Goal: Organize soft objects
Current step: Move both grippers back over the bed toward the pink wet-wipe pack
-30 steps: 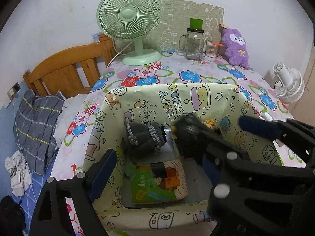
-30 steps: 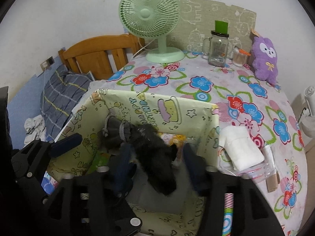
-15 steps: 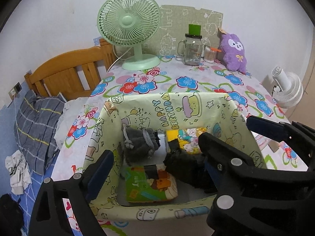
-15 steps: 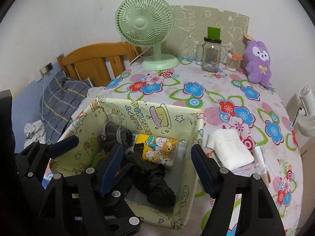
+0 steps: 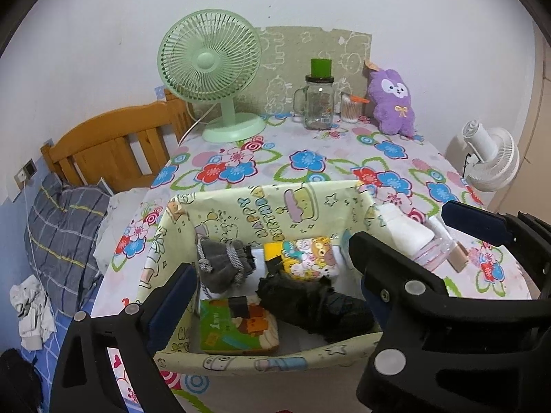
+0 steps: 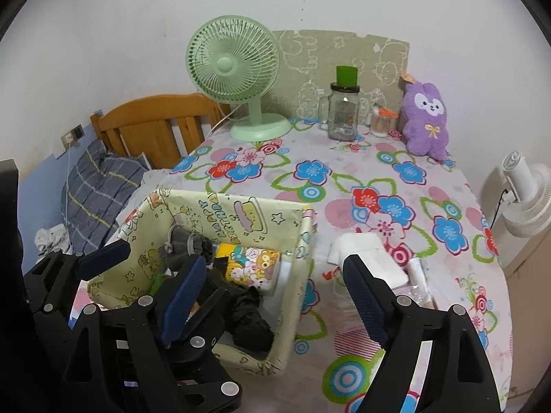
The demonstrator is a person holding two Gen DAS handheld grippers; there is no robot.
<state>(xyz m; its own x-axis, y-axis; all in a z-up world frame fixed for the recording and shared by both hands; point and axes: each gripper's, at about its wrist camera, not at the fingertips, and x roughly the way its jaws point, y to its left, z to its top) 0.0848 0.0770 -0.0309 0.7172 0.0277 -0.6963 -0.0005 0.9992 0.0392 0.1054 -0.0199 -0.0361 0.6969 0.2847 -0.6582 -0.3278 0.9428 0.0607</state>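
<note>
In the paper-lined box (image 5: pixel 261 206), crumpled black cloth (image 5: pixel 310 304).

In your left wrist view, the right hand-held gripper (image 5: pixel 401 241) covers the box's (image 5: pixel 261 206) right wall and part of the black cloth (image 5: pixel 310 304). In your right wrist view, the left hand-held gripper (image 6: pixel 156 266) hides the green book, and your own finger (image 6: pixel 365 292) covers part of the white folded cloth (image 6: pixel 361 247). The print on the glass jar (image 6: pixel 342 113) is too small to read.
</note>
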